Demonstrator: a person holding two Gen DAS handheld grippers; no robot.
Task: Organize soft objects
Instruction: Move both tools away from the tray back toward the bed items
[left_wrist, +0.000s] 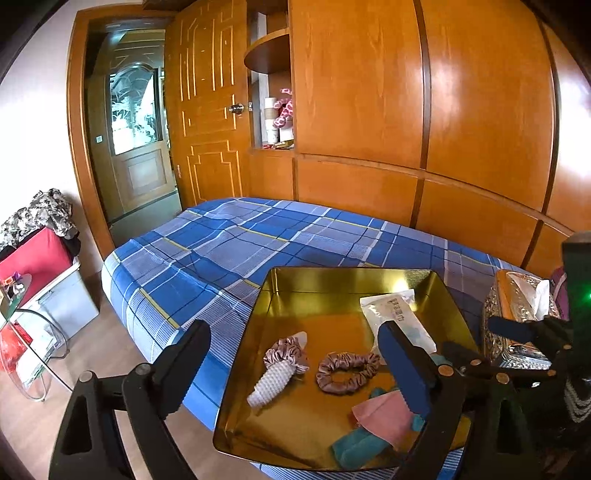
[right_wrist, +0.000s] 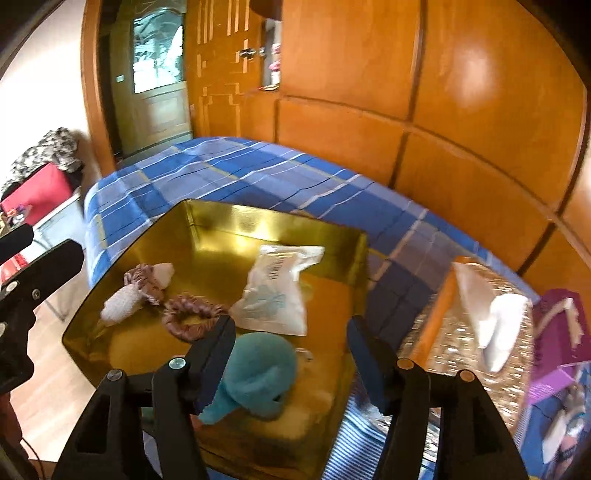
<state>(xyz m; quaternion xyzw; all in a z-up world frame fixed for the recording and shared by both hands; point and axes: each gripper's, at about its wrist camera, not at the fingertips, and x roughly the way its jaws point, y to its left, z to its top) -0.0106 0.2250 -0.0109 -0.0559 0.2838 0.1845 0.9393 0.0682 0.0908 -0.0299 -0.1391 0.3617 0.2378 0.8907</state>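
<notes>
A gold tray (left_wrist: 332, 284) (right_wrist: 207, 221) lies on the blue plaid bed. In it are a brown scrunchie (left_wrist: 347, 371) (right_wrist: 192, 317), a white knobbly roll with a second scrunchie around it (left_wrist: 277, 373) (right_wrist: 133, 291), a white packet (left_wrist: 399, 317) (right_wrist: 277, 291), a pink cloth (left_wrist: 384, 417) and a teal soft toy (left_wrist: 354, 446) (right_wrist: 258, 373). My left gripper (left_wrist: 295, 365) is open and empty above the tray's near left. My right gripper (right_wrist: 291, 365) is open above the teal toy, not touching it; it also shows in the left wrist view (left_wrist: 524, 332).
A glittery tissue box (left_wrist: 517, 317) (right_wrist: 476, 328) stands right of the tray, with purple and blue boxes (right_wrist: 561, 354) beyond it. Wooden wardrobe panels (left_wrist: 406, 110) back the bed. A glass side table (left_wrist: 29, 332) and storage boxes (left_wrist: 40, 266) stand on the floor at left.
</notes>
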